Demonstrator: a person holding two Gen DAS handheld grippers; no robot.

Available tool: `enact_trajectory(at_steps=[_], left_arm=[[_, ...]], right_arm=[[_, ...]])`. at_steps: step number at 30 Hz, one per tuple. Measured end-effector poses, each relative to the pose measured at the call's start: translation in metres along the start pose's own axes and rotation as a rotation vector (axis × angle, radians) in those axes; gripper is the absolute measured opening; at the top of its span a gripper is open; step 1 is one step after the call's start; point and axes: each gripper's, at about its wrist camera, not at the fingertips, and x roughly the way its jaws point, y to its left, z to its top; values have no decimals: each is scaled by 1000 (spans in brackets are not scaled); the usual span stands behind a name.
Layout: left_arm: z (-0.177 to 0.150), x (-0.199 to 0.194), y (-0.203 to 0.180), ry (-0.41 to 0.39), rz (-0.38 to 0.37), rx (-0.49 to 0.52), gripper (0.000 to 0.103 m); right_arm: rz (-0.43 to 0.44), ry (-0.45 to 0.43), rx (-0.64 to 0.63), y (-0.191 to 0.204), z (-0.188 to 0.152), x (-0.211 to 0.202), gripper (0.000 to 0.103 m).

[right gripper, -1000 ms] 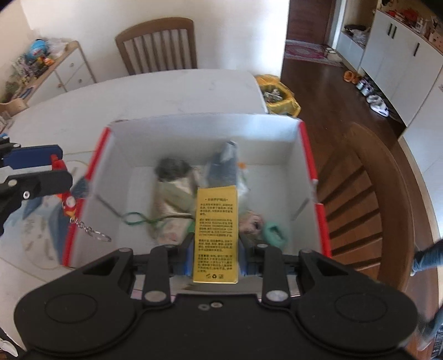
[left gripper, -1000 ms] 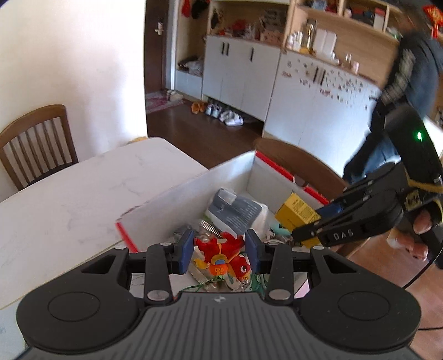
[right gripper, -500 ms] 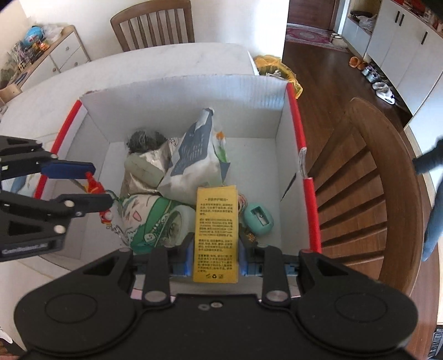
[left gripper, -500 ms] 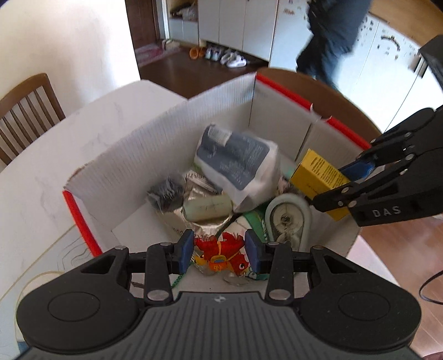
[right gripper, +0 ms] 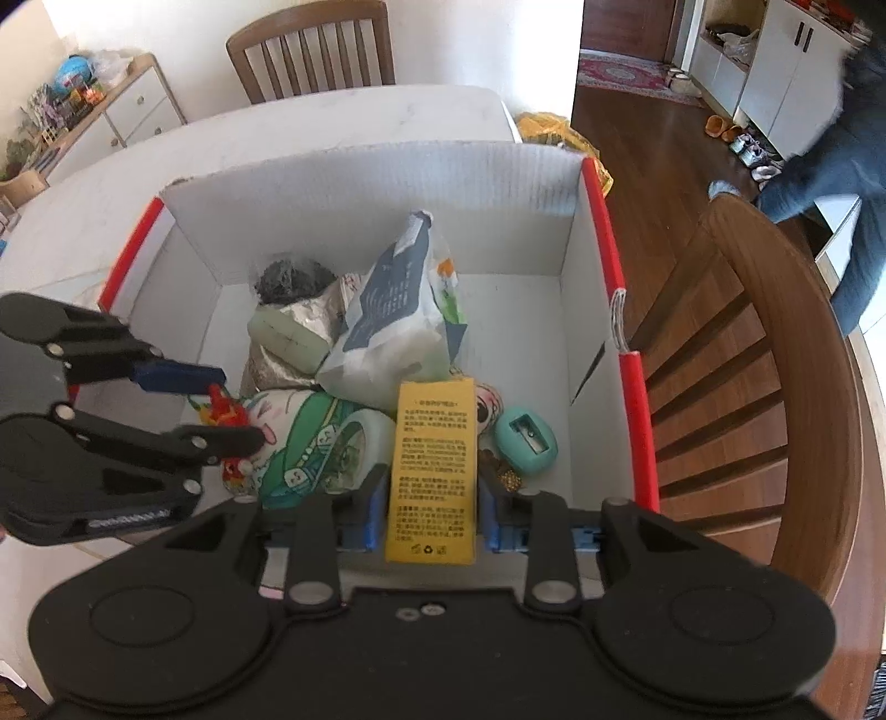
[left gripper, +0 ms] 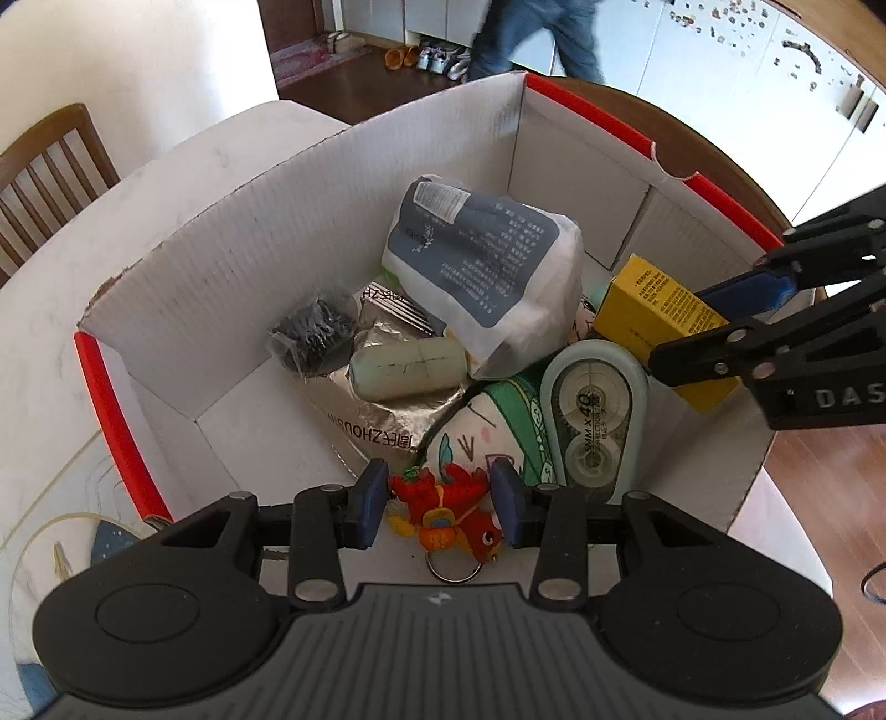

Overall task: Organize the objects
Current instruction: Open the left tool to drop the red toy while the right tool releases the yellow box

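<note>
A white cardboard box with red rims (left gripper: 232, 260) (right gripper: 387, 171) stands on the table. My left gripper (left gripper: 437, 501) is shut on a red fish keychain (left gripper: 443, 509) over the box's near side; this keychain also shows in the right wrist view (right gripper: 224, 410). My right gripper (right gripper: 429, 498) is shut on a yellow carton (right gripper: 432, 465) (left gripper: 659, 315) held over the box. Inside lie a white and blue pouch (left gripper: 482, 260), a correction tape dispenser (left gripper: 595, 410), a foil packet (left gripper: 382, 410), a pale green roll (left gripper: 407, 368), a black bundle (left gripper: 313, 335) and a teal sharpener (right gripper: 526, 440).
A wooden chair back (right gripper: 775, 387) curves just right of the box. Another chair (right gripper: 310, 50) stands at the table's far side. A person in blue (right gripper: 830, 183) stands on the wood floor by white cabinets. A yellow bag (right gripper: 548, 130) lies past the table corner.
Both grippers have moved over the box and lower into it, each still holding its object. The box contents look larger and closer. The person behind has walked across.
</note>
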Motion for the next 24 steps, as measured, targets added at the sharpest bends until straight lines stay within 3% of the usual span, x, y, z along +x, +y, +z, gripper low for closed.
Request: enact_trajectory(at_steps=[6, 13, 24], left_arm=[[-4, -2, 1, -15, -5, -12, 42], [-15, -29, -3, -100, -38, -6, 64], [-40, -86, 8, -251, -69, -7, 70]], right_arm=[[6, -43, 13, 2, -5, -14, 38], [10, -94, 25, 11, -8, -32, 46], [-20, -166, 45, 43, -23, -70, 52]])
